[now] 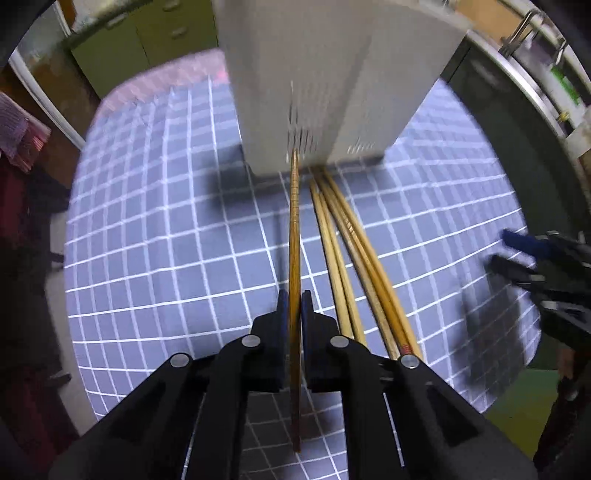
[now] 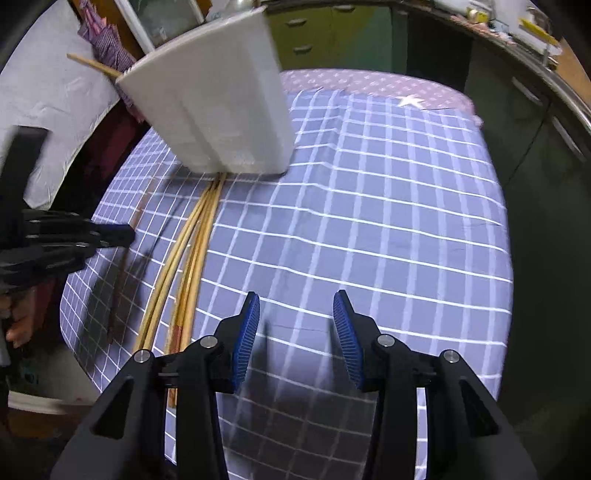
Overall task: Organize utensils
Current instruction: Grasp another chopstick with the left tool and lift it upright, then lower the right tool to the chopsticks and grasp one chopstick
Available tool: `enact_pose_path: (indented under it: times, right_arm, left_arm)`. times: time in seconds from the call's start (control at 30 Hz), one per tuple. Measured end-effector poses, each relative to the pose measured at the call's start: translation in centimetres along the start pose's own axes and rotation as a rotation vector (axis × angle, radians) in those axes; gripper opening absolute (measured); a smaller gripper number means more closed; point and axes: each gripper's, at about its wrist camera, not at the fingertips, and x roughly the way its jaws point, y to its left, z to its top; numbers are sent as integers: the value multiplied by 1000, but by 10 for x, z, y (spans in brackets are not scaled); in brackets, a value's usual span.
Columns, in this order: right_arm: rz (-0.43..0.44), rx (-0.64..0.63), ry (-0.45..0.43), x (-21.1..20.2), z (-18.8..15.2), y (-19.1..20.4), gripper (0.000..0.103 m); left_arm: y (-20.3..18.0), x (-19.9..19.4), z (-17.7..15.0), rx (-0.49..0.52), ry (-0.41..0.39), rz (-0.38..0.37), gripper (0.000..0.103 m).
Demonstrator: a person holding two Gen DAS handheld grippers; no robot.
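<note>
The left gripper [image 1: 294, 306] pinches 1 chopstick [image 1: 294, 221], its tip at the white holder [image 1: 317, 85]. The right gripper [image 2: 296, 332] is spread, just right of the loose chopsticks [image 2: 195, 243] on the surface [image 2: 369, 221].

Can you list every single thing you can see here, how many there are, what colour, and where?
White plastic utensil holder: one, white, standing at the far side of the table.
Loose wooden chopsticks: about five, light tan, lying bundled on the cloth, tips toward the holder.
Darker wooden chopstick: one, brown, clamped in the left gripper.
Checked tablecloth: one, blue-grey with white lines, covering the table.
Green cabinets: behind the table.
Left gripper: black, blue pads, shut.
Right gripper: black, blue pads, open, empty.
</note>
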Motion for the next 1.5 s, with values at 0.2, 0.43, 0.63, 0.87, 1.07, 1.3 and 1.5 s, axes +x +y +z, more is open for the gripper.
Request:
enact_pose_path:
  times: [0.2, 0.43, 0.63, 0.87, 1.07, 1.3, 1.5]
  right_arm:
    - [22, -47, 66, 36, 26, 33, 30]
    - [20, -67, 123, 68, 48, 61, 17]
    - [-1, -86, 135, 75, 55, 74, 17]
    - [-9, -95, 142, 80, 58, 77, 17]
    - [-30, -128, 162, 81, 56, 81, 17]
    - [-81, -117, 175, 71, 52, 70, 17]
    - [-82, -133, 203, 86, 57, 80, 18]
  left_arm:
    - [11, -50, -28, -4, -208, 0, 7]
    - [25, -72, -55, -11, -310, -13, 7]
    - [27, -80, -63, 0, -339, -19, 7]
    - [26, -80, -66, 9, -335, -22, 7]
    - [24, -82, -67, 16, -336, -17, 7]
    - [26, -83, -68, 19, -342, -17, 7]
    - [27, -86, -71, 21, -339, -13, 7]
